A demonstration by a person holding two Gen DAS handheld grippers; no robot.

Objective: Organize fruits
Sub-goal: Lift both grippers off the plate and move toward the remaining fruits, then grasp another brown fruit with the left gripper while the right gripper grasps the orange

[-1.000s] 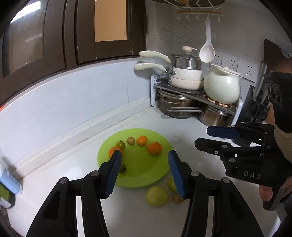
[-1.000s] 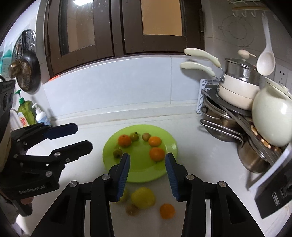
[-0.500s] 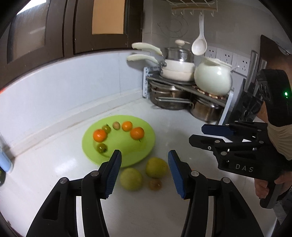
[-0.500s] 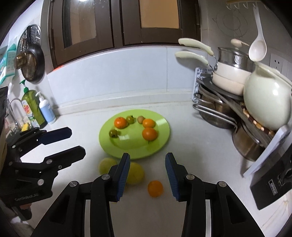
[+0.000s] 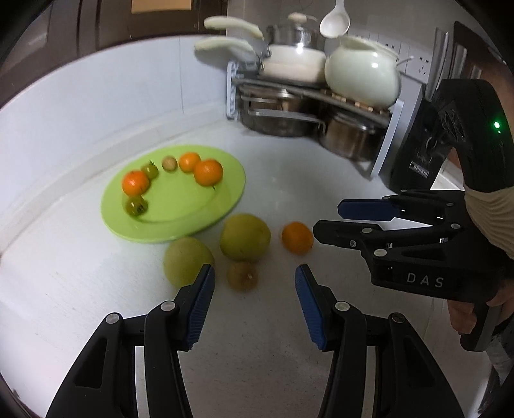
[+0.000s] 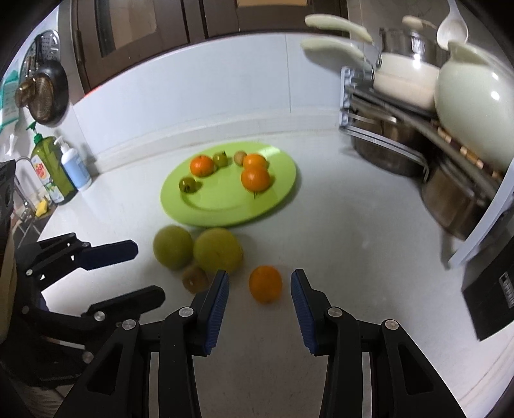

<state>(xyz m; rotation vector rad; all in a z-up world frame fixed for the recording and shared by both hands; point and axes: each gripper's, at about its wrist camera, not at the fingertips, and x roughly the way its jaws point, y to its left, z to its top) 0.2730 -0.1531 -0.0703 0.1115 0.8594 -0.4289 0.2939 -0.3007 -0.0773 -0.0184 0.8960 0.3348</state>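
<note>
1. Your right gripper (image 6: 259, 284) hangs released around the loose orange (image 6: 265, 284) on the counter (image 6: 353, 244); only this view shows the soap bottles (image 6: 61, 170).
2. Your left gripper (image 5: 255, 283), also released, frames a small brown fruit (image 5: 242, 275), partly hiding one green fruit (image 5: 188, 260) beside the green plate (image 5: 180, 222).

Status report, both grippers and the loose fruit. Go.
Left gripper open, empty. Right gripper open, jaws flanking loose orange, not touching. Two green fruits and a small brown one beside it, off plate.

White stone counter (image 6: 353, 225) backed by pale glossy wall panel (image 6: 192, 90), dark brown window frames (image 6: 144, 29) above, steel corner pot rack (image 6: 401, 135) far right, green soap bottle (image 6: 48, 167) far left.
</note>
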